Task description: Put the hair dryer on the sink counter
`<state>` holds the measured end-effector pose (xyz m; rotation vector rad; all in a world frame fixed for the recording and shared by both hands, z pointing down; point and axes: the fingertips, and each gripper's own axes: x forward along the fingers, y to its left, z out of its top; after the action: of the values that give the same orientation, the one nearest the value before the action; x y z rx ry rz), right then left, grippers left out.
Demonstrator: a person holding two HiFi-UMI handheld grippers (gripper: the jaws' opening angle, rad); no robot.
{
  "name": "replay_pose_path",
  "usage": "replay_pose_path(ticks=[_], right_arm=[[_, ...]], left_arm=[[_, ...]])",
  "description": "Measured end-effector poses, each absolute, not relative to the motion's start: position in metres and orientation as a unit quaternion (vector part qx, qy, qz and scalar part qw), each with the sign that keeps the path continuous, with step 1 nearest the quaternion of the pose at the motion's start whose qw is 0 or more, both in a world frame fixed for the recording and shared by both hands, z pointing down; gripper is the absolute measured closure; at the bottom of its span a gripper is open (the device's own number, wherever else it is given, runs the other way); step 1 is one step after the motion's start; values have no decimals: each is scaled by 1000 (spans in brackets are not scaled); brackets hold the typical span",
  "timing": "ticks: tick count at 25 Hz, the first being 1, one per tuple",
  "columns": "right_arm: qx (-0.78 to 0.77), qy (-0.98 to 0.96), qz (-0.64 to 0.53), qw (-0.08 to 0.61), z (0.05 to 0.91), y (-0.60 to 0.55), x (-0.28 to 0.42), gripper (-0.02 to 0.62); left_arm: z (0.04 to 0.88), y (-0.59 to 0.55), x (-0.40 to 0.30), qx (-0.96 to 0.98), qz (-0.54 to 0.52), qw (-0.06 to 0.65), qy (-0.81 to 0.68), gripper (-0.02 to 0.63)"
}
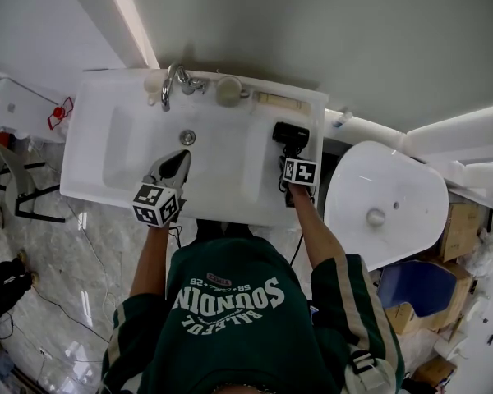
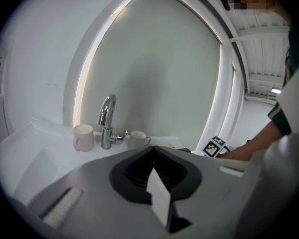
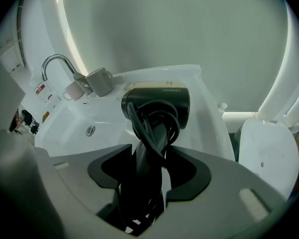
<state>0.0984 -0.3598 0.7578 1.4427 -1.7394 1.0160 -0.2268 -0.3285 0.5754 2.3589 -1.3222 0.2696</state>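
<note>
Left gripper [image 1: 174, 164]: jaws closed together, empty, above the basin [image 1: 123, 150].
Sink counter [image 1: 259, 194]: white.
Hair dryer [image 1: 290, 133]: black, cord wound round handle, at counter's right end.
Right gripper [image 1: 293, 154]: jaws clamped on dryer's handle, dryer body projecting ahead.

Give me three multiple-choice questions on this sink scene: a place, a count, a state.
1. Where is the hair dryer? A on a shelf; B at the counter's right end; C in a drawer.
2. How many mugs flank the tap? A none; B two; C four.
3. The right gripper's jaws are: A wide open, empty; B shut on a mug; C shut on the hair dryer.
Answers: 1 B, the head view shows it there; 2 B, one on each side; 3 C, its handle sits between them.
</note>
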Motion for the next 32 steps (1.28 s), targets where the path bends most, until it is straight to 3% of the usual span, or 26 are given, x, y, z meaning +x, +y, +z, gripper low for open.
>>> replay_pose_path(ticks=[7, 29, 32], right_arm=[[543, -660, 375, 360, 763, -355, 101, 383], [553, -716, 302, 301, 695, -355, 95, 387], [554, -732, 279, 284, 675, -359, 86, 450]], left_arm=[[578, -323, -223, 851, 100, 213, -470, 555], [561, -332, -212, 868, 95, 189, -448, 555], [557, -335, -212, 870, 93, 185, -447, 555]])
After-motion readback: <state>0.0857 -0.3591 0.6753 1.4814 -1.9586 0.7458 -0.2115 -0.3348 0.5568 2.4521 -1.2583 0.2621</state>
